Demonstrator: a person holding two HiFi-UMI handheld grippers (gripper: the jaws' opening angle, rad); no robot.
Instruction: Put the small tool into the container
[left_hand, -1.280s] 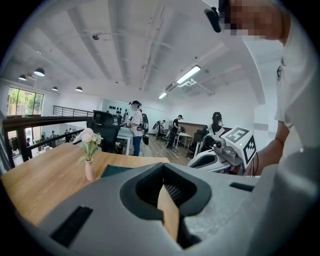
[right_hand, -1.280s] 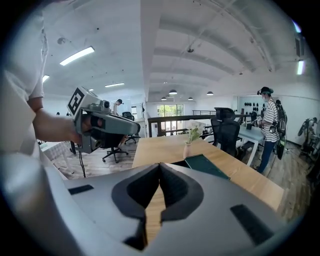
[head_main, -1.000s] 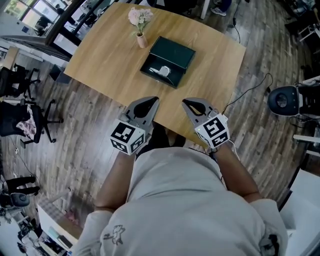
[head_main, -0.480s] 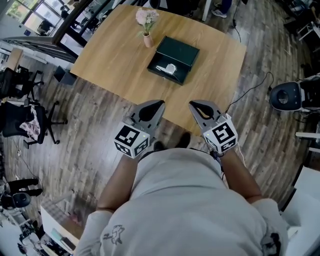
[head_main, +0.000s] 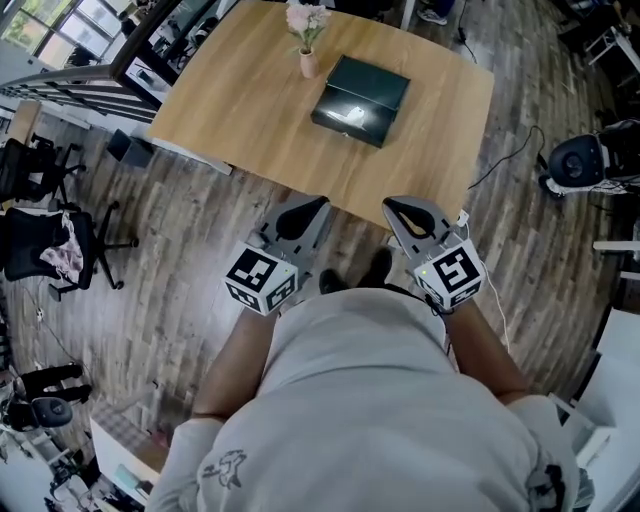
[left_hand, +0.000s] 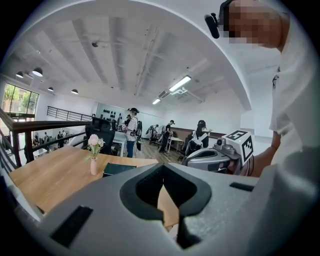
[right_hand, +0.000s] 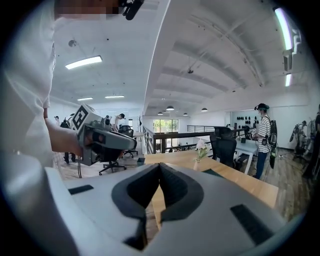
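The dark green container (head_main: 362, 96) lies open on the wooden table (head_main: 240, 110), with a small white thing (head_main: 349, 114) at its near side; I cannot tell whether that is the tool. Both grippers hang in front of my body, off the table's near edge and well short of the container. My left gripper (head_main: 320, 204) is shut with nothing in it, and so is my right gripper (head_main: 389, 204). In the left gripper view the jaw tips (left_hand: 162, 166) meet, with the container (left_hand: 119, 168) far beyond. The right gripper view shows closed tips (right_hand: 159, 165).
A vase of pink flowers (head_main: 308, 60) stands just left of the container. Office chairs (head_main: 55, 245) are on the floor at left. A cable (head_main: 505, 160) and a black round device (head_main: 575, 165) lie at right. People stand in the background of both gripper views.
The table and container have slid farther up and away in the head view, as I have stepped back from the table. Both grippers stay shut in front of me.
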